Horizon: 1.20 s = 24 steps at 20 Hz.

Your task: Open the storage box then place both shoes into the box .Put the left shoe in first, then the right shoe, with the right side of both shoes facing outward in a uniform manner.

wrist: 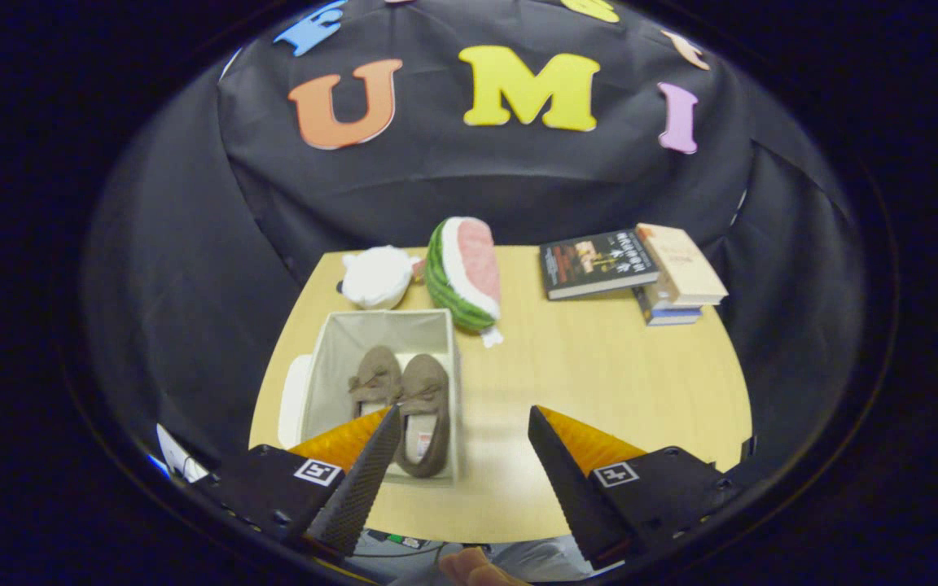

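Both shoes in the box, our gripper (463,423) wide open and empty

We see the two brown slippers (412,399) side by side in the open grey storage box (371,330), just ahead of our left finger; beyond the box lie a watermelon plush (462,273) and a white plush (375,277), with stacked books (632,268) beyond our right finger

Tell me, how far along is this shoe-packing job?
It looks nearly finished. The storage box on the table is open, with its lid seemingly lying beside it, and both shoes lie inside, side by side. Nothing is in hand: the tool is open and empty above the table. Whether the shoes face the required way is hard to judge.
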{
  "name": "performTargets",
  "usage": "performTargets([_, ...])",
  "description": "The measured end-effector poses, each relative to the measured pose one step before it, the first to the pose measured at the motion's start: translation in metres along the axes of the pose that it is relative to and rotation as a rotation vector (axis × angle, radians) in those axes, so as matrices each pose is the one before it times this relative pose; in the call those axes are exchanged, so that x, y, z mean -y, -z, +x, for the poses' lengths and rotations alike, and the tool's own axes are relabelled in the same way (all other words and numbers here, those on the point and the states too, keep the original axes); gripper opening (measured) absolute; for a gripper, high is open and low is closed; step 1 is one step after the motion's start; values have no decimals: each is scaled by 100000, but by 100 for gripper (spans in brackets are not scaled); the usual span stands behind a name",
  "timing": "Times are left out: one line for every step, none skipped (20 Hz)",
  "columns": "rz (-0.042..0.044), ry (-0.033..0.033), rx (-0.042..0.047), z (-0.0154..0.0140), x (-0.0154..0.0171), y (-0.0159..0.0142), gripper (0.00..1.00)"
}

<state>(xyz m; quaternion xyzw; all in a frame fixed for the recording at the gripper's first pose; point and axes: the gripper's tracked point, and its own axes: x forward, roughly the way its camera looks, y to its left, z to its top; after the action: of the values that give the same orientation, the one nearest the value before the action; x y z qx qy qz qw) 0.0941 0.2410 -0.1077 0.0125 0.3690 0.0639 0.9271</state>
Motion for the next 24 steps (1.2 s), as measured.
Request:
performTargets([694, 894, 4458, -1247, 1491, -623, 96])
performTargets([556, 141, 3907, -1167, 1265, -629, 96])
performTargets([581, 1087, 4488, -1189, 1472, -816, 95])
performTargets([-110, 888, 5815, -1329, 1707, -1003, 95])
performTargets([6, 963, 5256, -1404, 1262, -1305, 95])
performTargets([-59, 773, 7061, -1270, 1444, -1553, 95])
performTargets([-323, 981, 5355, -707, 1337, -969, 95])
performTargets([-510, 421, 5970, -941, 1335, -1247, 95])
performTargets([-1378, -1022, 5293, -683, 787, -992, 95])
performTargets([-1671, -1314, 5423, -601, 919, -1176, 95])
performTargets([-1940, -651, 5127, -305, 1135, -1064, 95])
performTargets([-2057, 448, 4222, -326, 1243, -848, 95])
performTargets([-1359, -192, 3331, -438, 859, -557, 95])
performTargets([-687, -1394, 2768, -337, 438, -325, 95])
performTargets([91, -902, 1401, -581, 394, -44, 95])
performTargets([651, -1576, 934, -549, 418, -54, 96])
performTargets([922, -1227, 264, -245, 414, 134, 96])
performTargets([876, -1599, 278, -224, 248, 112, 96])
performTargets([135, -864, -705, -127, 440, 410, 96])
performTargets([178, -1019, -860, -109, 305, 453, 96])
performTargets([-266, -1125, 194, 83, -40, 290, 96])
performTargets([-526, -502, 240, 50, 205, 47, 96])
performTargets([2, -1120, 764, -159, -31, 168, 96])
performTargets([-42, -1350, 1416, -234, -131, -247, 96])
